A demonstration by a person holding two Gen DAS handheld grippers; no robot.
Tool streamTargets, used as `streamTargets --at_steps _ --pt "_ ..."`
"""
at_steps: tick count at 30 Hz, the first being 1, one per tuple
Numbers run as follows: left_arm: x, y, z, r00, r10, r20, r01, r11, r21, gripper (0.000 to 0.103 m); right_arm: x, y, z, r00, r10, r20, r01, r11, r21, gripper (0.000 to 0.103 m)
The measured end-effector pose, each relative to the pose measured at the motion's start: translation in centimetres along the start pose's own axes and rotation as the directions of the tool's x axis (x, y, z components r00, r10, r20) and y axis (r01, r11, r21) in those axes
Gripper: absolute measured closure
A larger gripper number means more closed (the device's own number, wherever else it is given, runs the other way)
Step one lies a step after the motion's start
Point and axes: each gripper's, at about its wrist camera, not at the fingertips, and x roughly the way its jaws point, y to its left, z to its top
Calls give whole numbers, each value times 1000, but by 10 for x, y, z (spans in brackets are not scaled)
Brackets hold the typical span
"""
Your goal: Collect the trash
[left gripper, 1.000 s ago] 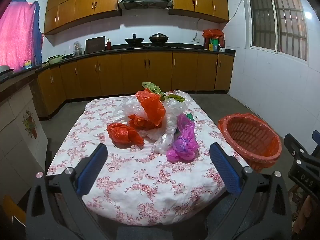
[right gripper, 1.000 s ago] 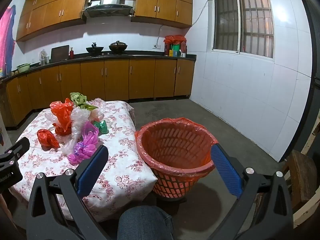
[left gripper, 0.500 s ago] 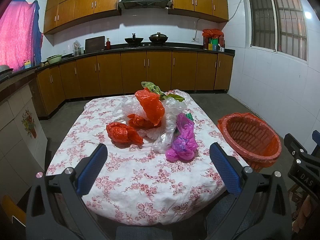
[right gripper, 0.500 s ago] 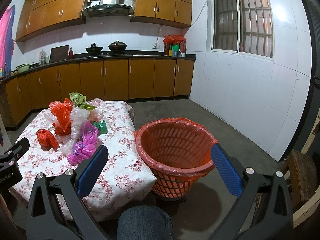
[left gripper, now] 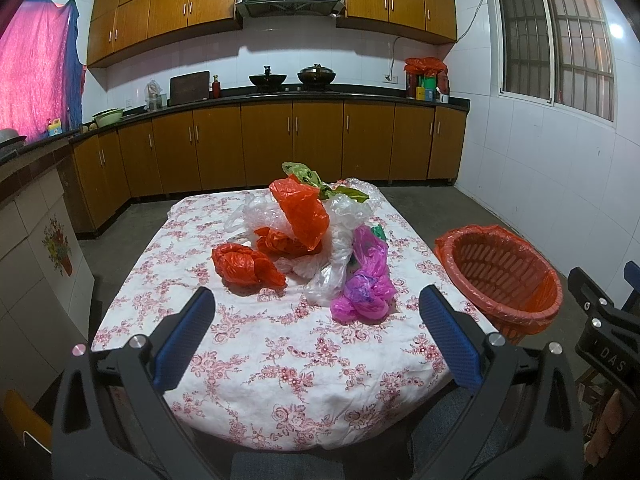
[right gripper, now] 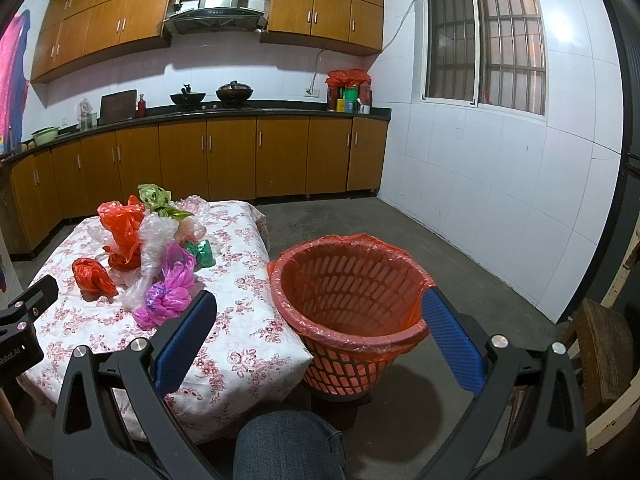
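Closest in, the left gripper (left gripper: 316,336) hangs over the near edge of the table (left gripper: 280,392), jaws spread wide and holding nothing. The right gripper (right gripper: 320,340) is just as wide apart and also empty, aimed at the orange basket (right gripper: 348,340) standing on the floor right beside the table's right side. Farther up the floral cloth sits the trash: a pink bag (left gripper: 366,284) nearest, a crumpled red bag (left gripper: 246,266) to its left, then a heap of clear, orange and green bags (left gripper: 316,216). Kitchen cabinets (left gripper: 280,140) run along the back.
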Motion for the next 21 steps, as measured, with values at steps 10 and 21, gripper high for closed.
streamTargets --at_steps 10,21 --pt "0 0 0 1000 0 -1 0 1000 -1 4 0 0 -1 1000 -1 0 1 1000 0 2" --pt "1 -1 -1 1000 -1 -6 1 1000 -3 4 1 0 -1 1000 -1 -1 1 1000 0 2"
